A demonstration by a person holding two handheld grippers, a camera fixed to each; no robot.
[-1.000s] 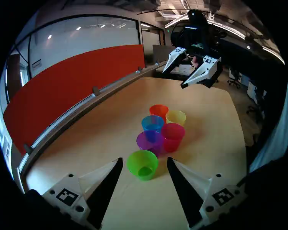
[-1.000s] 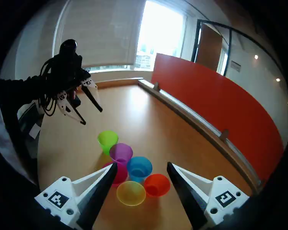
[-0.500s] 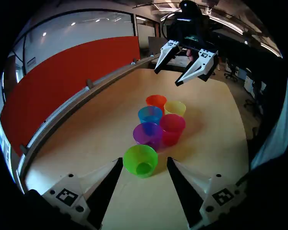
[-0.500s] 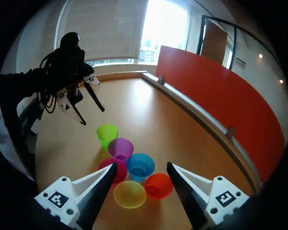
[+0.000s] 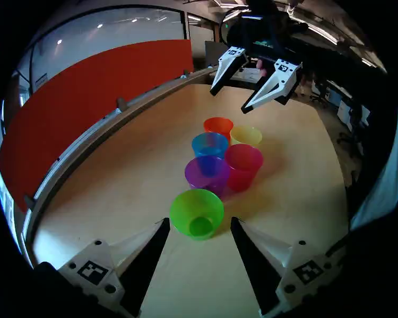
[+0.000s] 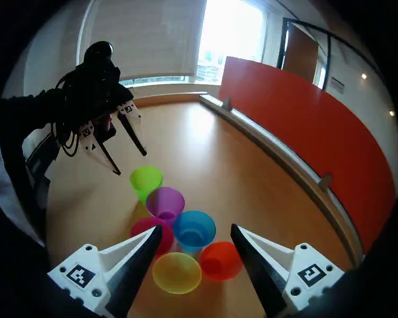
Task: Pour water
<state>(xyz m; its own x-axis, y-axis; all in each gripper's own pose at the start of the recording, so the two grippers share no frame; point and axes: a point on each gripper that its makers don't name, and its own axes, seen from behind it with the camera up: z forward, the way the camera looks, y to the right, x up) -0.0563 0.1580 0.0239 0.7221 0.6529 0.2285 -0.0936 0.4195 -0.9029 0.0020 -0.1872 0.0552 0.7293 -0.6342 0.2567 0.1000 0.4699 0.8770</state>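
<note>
Wooden surface [image 5: 130, 164] beside a red partition [image 5: 82, 100] carried six cups in one tight cluster. Green cup [image 5: 197, 213] stood upright just ahead of the left claw [image 5: 200, 221], whose fingers were spread wide and gripped nothing. Behind it stood the purple cup [image 5: 207, 175], blue cup [image 5: 209, 146], pink cup [image 5: 243, 165], orange cup [image 5: 218, 126] and yellow cup [image 5: 245, 135]. Right claw [image 5: 227, 103] hung in the air at the far end, also wide and empty.
</note>
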